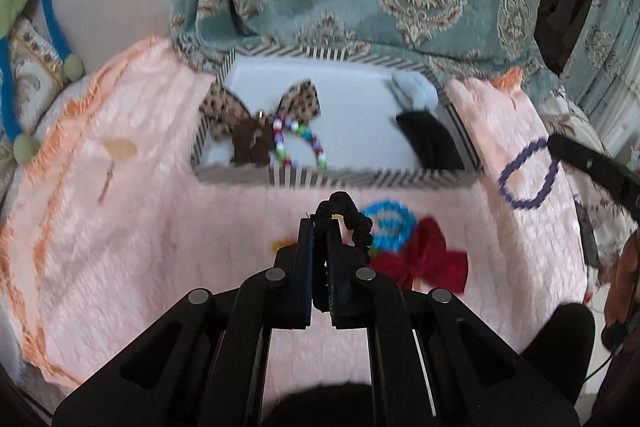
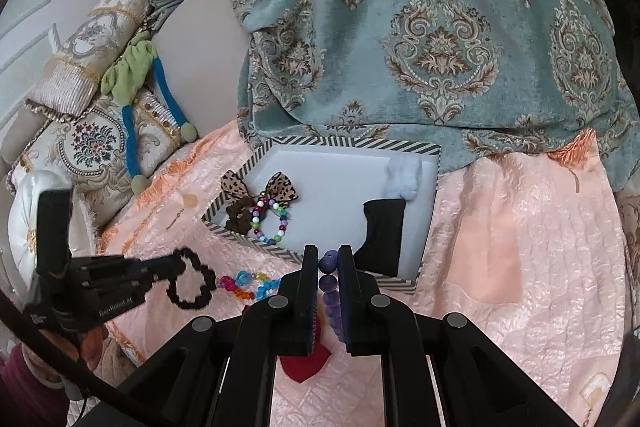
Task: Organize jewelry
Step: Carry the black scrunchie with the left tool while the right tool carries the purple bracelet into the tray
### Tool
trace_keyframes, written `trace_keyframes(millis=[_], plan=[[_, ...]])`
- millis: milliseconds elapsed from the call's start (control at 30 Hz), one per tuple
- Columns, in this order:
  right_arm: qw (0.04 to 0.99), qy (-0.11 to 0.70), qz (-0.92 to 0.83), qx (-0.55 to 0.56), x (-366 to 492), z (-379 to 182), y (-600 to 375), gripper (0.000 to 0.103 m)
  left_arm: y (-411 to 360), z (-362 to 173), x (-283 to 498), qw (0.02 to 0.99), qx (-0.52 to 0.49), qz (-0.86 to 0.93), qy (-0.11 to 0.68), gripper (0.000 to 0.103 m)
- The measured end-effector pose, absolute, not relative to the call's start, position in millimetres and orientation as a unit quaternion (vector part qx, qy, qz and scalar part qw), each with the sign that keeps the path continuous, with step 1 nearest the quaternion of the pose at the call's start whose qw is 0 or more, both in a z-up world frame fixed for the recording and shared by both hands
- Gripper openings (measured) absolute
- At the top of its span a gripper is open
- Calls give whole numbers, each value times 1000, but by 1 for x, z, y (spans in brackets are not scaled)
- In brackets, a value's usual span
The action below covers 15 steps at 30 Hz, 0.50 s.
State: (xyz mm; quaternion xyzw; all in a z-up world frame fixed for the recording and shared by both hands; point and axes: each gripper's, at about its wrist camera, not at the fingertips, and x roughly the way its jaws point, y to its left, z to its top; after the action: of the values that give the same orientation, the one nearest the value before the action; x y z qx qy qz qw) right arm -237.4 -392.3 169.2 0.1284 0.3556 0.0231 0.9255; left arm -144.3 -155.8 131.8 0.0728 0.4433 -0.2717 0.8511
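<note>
My left gripper (image 1: 320, 225) is shut on a black scrunchie (image 1: 354, 223), held just above the pink blanket in front of the striped box (image 1: 336, 178). In the right wrist view that left gripper (image 2: 174, 265) comes in from the left with the scrunchie (image 2: 192, 283) hanging from its tips. My right gripper (image 2: 328, 253) is shut on a purple bead bracelet (image 2: 329, 277); in the left wrist view this bracelet (image 1: 528, 175) dangles at the right. The box holds a leopard bow (image 1: 298, 99), a brown scrunchie (image 1: 252, 143), a multicolour bead bracelet (image 1: 300, 143), a black item (image 1: 432, 143) and a pale blue fluffy piece (image 1: 414, 89).
A blue bead bracelet (image 1: 386, 223), a red bow (image 1: 424, 259) and bright plastic beads (image 2: 248, 283) lie on the pink blanket (image 1: 120, 207). A teal patterned cloth (image 2: 440, 27) hangs behind the box. Cushions (image 2: 88, 147) with a green and blue band sit at the left.
</note>
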Motion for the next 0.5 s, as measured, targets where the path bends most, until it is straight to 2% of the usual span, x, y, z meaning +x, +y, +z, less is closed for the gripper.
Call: trace_keyframes(millis=[500], plan=[[910,392,46,125,-141,141,-393,9,-231,124,-64,854,93,-257,442,5]])
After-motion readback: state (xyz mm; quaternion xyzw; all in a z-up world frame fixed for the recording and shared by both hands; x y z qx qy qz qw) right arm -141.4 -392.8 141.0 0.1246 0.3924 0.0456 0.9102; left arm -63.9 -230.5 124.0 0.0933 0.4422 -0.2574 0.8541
